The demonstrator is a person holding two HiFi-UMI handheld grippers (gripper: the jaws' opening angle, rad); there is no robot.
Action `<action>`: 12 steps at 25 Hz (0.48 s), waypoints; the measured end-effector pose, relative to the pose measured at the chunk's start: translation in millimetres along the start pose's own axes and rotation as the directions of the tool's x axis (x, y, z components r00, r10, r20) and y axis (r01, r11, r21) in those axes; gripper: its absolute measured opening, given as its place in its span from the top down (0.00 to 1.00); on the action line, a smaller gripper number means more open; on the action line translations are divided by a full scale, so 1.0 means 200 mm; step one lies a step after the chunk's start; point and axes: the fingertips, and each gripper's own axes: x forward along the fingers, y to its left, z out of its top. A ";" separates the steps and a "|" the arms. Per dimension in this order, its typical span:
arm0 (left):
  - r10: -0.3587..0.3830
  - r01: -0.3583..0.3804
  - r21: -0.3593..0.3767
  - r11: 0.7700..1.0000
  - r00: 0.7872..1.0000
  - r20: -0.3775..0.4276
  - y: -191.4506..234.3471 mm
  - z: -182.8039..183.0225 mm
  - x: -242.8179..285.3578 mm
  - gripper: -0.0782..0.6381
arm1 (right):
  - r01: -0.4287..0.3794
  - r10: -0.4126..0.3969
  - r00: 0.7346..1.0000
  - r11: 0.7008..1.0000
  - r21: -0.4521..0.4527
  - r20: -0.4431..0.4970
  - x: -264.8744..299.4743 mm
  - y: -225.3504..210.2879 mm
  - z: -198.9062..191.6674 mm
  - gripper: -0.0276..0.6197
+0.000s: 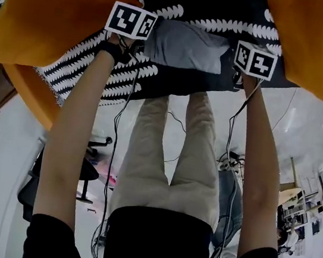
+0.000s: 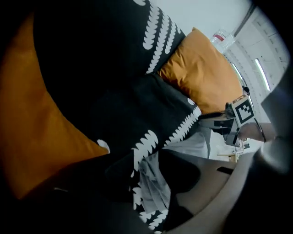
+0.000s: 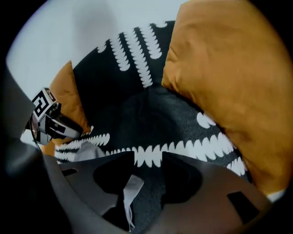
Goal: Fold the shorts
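Claws: my left claw (image 2: pixel 153 187) and right claw (image 3: pixel 149 158) both released, grey cloth lying loose between the jaws | shorts: grey fabric shorts (image 1: pixel 186 46) in a compact bundle between my claws, on black cover with white scalloped stripes (image 1: pixel 222 2), orange cushions (image 1: pixel 52 13) flanking | progress: fold looks nearly done, I judge; smoothing left.

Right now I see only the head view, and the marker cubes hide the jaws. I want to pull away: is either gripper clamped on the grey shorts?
Observer: No. The right gripper has its jaws apart; a grey strip of the shorts hangs beside one jaw.
Operator: And the left one?
Observer: The left gripper is open too; part of the shorts lies between its jaws.
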 end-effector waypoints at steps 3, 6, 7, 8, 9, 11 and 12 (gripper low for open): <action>0.052 -0.052 -0.010 0.999 0.992 0.118 0.01 0.11 -0.09 0.67 | 0.076 -0.086 0.976 0.995 0.059 0.202 -0.12 -0.06 0.14 0.67; 0.026 -0.023 -0.019 1.000 0.979 0.204 -0.13 0.04 -0.13 0.85 | 0.054 -0.058 0.961 0.998 0.022 0.271 -0.24 0.02 0.07 0.93; -0.003 0.010 -0.031 0.999 0.978 0.210 -0.20 -0.03 -0.12 0.85 | 0.012 -0.007 0.970 1.000 -0.016 0.242 -0.23 0.08 0.00 0.93; -0.029 0.040 -0.051 0.998 0.978 0.209 -0.27 -0.12 -0.10 0.85 | -0.025 0.037 0.979 0.998 -0.057 0.201 -0.21 0.15 -0.07 0.93; -0.046 0.062 -0.073 0.995 0.979 0.199 -0.33 -0.21 -0.06 0.85 | -0.048 0.063 0.986 0.994 -0.098 0.157 -0.18 0.20 -0.15 0.93; -0.039 0.051 -0.075 0.996 0.988 0.152 -0.41 -0.42 0.04 0.84 | -0.064 0.077 0.994 0.986 -0.154 0.081 -0.11 0.25 -0.29 0.93; -0.014 0.020 -0.049 0.999 0.993 0.121 -0.42 -0.51 0.10 0.84 | -0.068 0.078 0.996 0.984 -0.164 0.051 -0.07 0.26 -0.34 0.93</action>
